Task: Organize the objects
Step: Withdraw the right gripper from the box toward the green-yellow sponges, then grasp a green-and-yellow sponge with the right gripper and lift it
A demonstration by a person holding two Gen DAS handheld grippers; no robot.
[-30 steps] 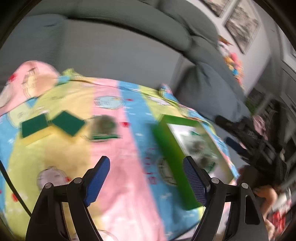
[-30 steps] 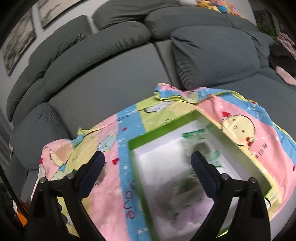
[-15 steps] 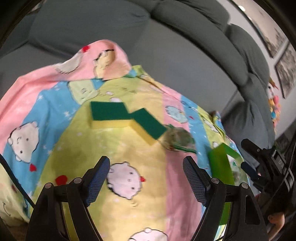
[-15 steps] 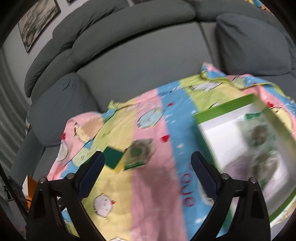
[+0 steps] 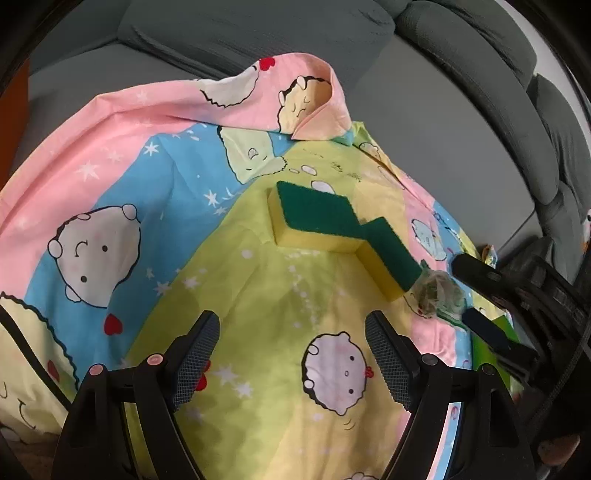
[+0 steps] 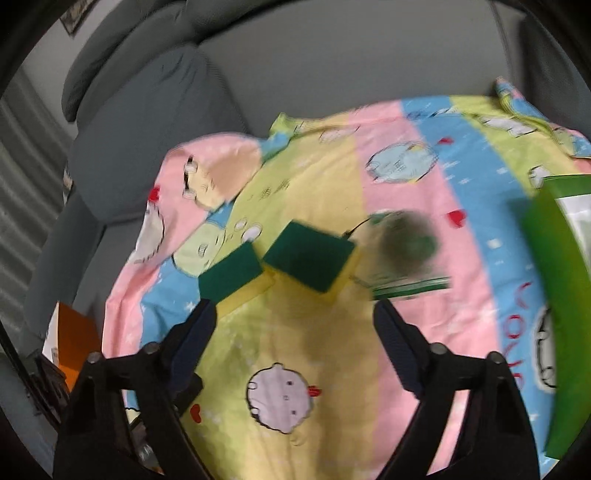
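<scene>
the right gripper (image 6: 293,325) hangs over a striped cartoon blanket (image 6: 399,177) with its jaws spread wide and nothing between them. ahead lie two green-topped sponges (image 6: 308,254) touching corner to corner, a blurred packet (image 6: 404,254) beside them, and a green box (image 6: 546,277) at the right edge.

Red letters, seemingly "LOVE", on the cartoon-print sheet (image 6: 513,314), blurred beside the green box (image 6: 554,280)

My work area is a gray sofa (image 5: 258,40) with thick back cushions (image 6: 317,48). A striped cartoon-print sheet (image 5: 122,177) in pink, blue and yellow covers the seat. A framed picture (image 6: 75,16) hangs on the wall behind. Lighting is even.
</scene>
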